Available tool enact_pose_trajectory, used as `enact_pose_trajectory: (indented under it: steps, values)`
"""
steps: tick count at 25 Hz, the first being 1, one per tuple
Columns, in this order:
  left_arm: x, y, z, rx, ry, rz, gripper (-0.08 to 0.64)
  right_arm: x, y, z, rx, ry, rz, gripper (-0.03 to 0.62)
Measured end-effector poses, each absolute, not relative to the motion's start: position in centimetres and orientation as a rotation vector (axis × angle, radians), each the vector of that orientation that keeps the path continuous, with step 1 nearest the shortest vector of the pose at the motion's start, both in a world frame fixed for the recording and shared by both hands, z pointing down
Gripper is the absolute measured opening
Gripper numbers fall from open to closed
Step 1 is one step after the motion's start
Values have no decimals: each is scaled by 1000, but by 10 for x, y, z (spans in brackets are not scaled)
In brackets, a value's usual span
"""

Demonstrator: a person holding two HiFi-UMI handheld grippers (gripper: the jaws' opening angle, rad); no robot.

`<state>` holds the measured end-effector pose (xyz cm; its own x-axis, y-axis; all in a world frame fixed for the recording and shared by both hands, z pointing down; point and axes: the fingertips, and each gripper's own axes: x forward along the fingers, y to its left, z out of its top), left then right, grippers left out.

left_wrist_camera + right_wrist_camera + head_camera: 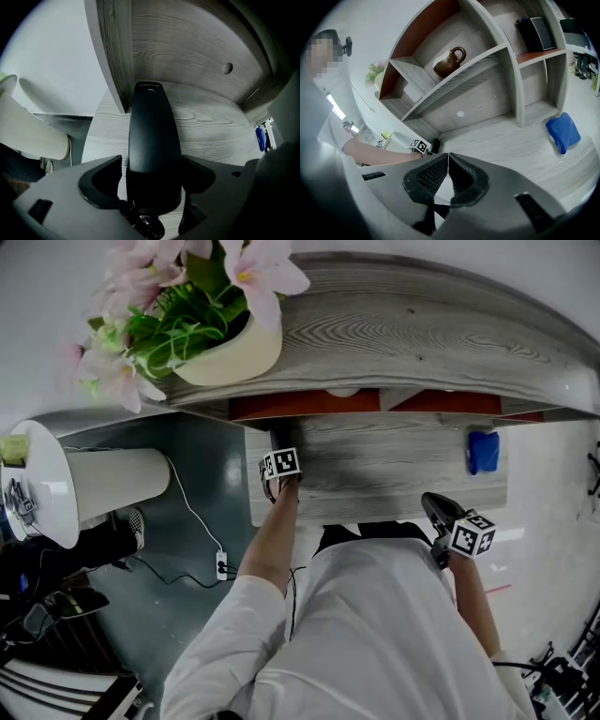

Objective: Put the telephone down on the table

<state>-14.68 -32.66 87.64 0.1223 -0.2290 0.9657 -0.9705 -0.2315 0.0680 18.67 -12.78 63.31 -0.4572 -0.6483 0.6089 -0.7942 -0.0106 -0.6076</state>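
Telephone handset (153, 140), black and slim, points its far end down to the grey wood surface (211, 136) at the foot of the shelf unit (487, 61), by the unit's left upright as the head view shows it; whether it lies flat cannot be told. The shelf unit, grey wood with red-brown backing, rises along the back of the surface. On top of the unit, over its left end, stands a cream pot of pink flowers (230, 348). A blue cloth (563, 132) lies on the surface in front of the unit's right end. A brown jug (449, 60) sits on one of the unit's middle shelves. The left tool (151, 164) points steeply down in front of the unit, its jaws spread wide on either side of the handset, a sliver of wood grain showing between the left pad and the handset. A dark coiled cord (147, 225) hangs at the handset's near end. The right tool (448, 159), further from the unit, has its ribbed pads pressed together with nothing between them.
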Motion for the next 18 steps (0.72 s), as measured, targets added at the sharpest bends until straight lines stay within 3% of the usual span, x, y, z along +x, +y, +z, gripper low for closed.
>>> enact_pose_trajectory:
  steps: [18]
  values:
    - [-174,-318,771,1938,-1461,949,354,140,-112,628,1508,-2199,1409,18]
